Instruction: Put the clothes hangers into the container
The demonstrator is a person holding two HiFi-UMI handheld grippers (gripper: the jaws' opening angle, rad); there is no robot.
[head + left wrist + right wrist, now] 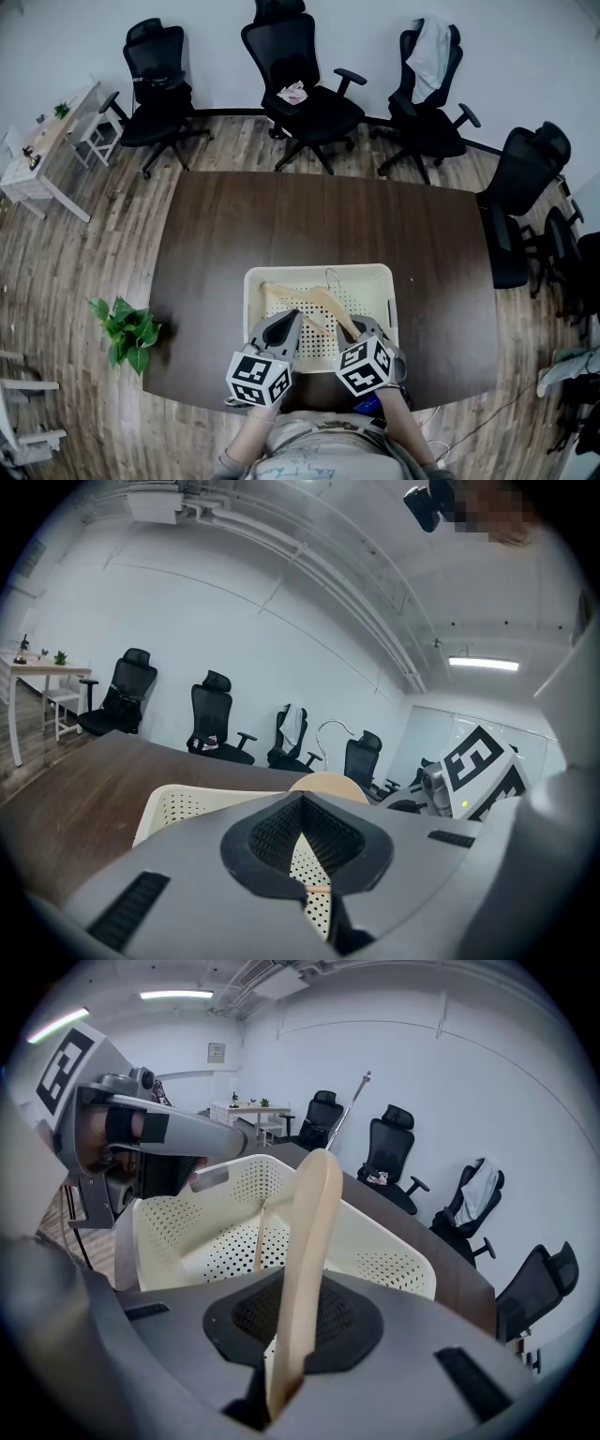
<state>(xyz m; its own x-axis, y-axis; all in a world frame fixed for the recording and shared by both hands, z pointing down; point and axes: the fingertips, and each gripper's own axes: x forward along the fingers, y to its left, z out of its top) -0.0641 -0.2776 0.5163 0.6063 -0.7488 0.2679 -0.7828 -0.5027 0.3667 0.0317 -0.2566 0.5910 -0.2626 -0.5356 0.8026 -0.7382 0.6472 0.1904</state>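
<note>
Right gripper (364, 330): jaws clamped on one arm of the wooden hanger (314, 300), which I held tilted inside the rim of the cream container (253, 281). I could not tell whether it touched the perforated floor. Left gripper (292, 321): just beside it at the near rim, jaws drawn together on nothing I could make out. I judged the step best done by lowering the hanger flat, then parting the jaws clear of the wire hook (332, 277). The hanger was pale, smooth and arched. The container stood near me on the dark surface (281, 216).
</note>
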